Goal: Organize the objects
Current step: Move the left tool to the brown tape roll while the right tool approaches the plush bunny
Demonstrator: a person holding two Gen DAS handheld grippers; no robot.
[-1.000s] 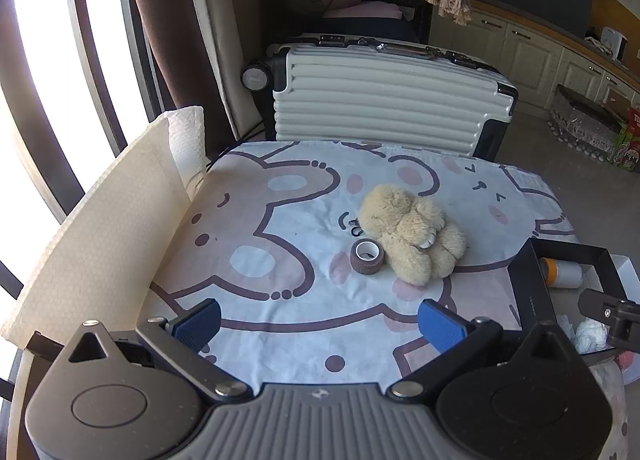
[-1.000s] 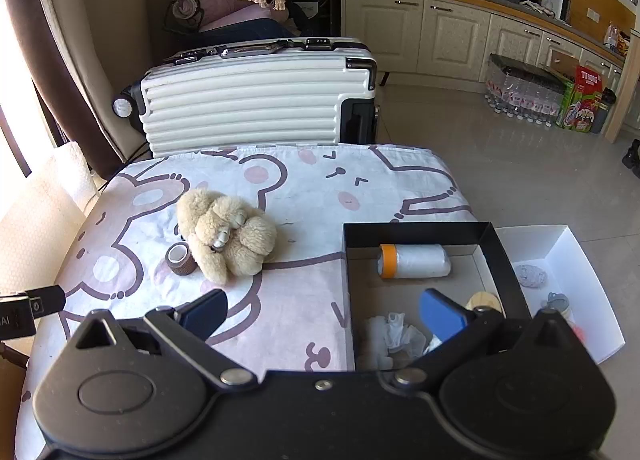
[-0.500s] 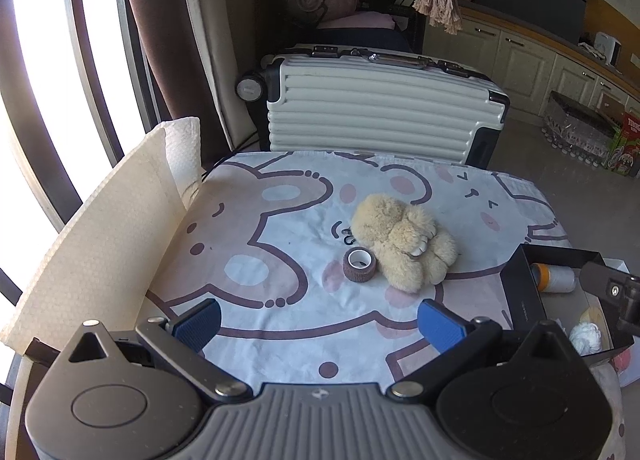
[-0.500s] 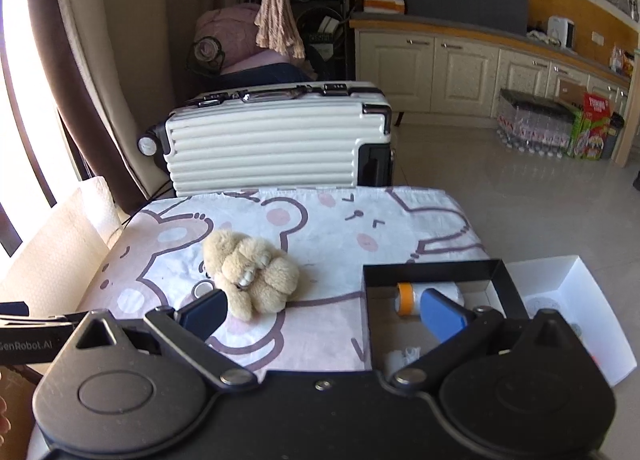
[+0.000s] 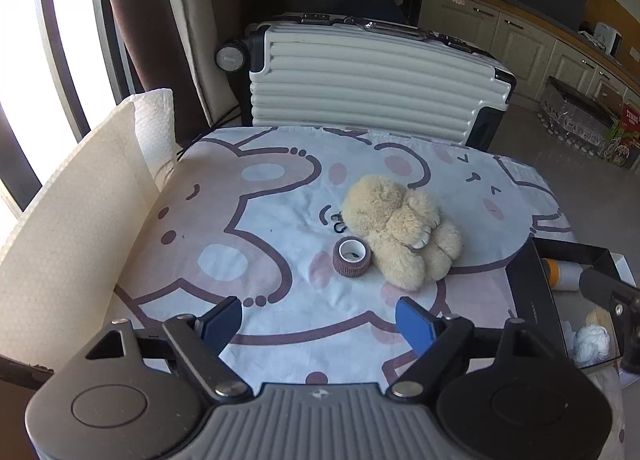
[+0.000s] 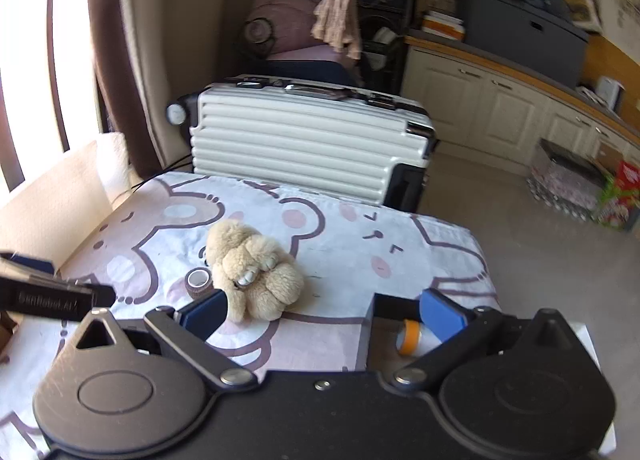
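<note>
- Left wrist view: we see the left gripper point(image 5: 318, 318), jaws apart, just been narrowing, nothing between them.
- Tape roll point(image 5: 352, 257) touches the plush bear point(image 5: 400, 234), on its window side.
- Only this view shows the white wad point(image 5: 591, 344) in the black box point(image 5: 534, 292).
- Right wrist view: right gripper point(image 6: 322, 312) spread wide, empty; suitcase point(image 6: 304, 140) stands behind the bear.

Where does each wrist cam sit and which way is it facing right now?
Left wrist: on the left gripper, angled down at the tape roll and plush toy; its jaws, empty, have just been closing; the right gripper's tip shows at right.
Right wrist: on the right gripper, jaws open, facing the toy and black box.
Shared: toy, roll, suitcase.
</note>
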